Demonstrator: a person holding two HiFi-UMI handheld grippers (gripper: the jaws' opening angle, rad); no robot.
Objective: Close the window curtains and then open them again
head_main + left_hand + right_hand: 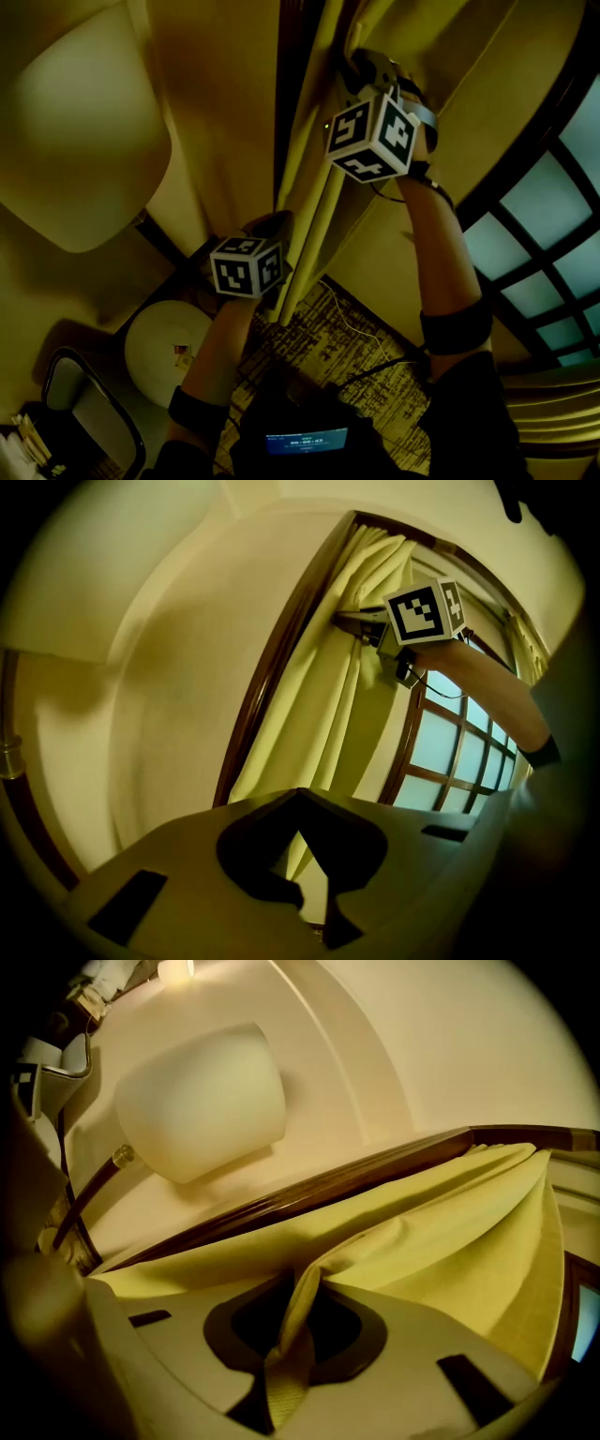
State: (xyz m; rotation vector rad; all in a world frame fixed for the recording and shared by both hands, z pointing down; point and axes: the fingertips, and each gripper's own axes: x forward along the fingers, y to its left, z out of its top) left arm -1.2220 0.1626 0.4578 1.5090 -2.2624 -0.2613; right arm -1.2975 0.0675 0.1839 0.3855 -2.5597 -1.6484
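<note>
Right gripper is clamped on a fold of the curtain; left gripper is shut and empty.
Curtain is found gathered against the dark wooden frame beside the window, whose panes are left uncovered. Cloth is judged soft, light and liable to slip, so a hold on the doubled leading edge is advised. Open room is noted across the panes; the frame side is crowded by the lampshade.

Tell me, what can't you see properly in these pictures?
- Head view: jaws of the right gripper, hidden behind its marker cube and the curtain.
- Head view: writing on the small screen, too small to read.
- Left gripper view: the curtain's bottom edge, hidden behind the left gripper.
</note>
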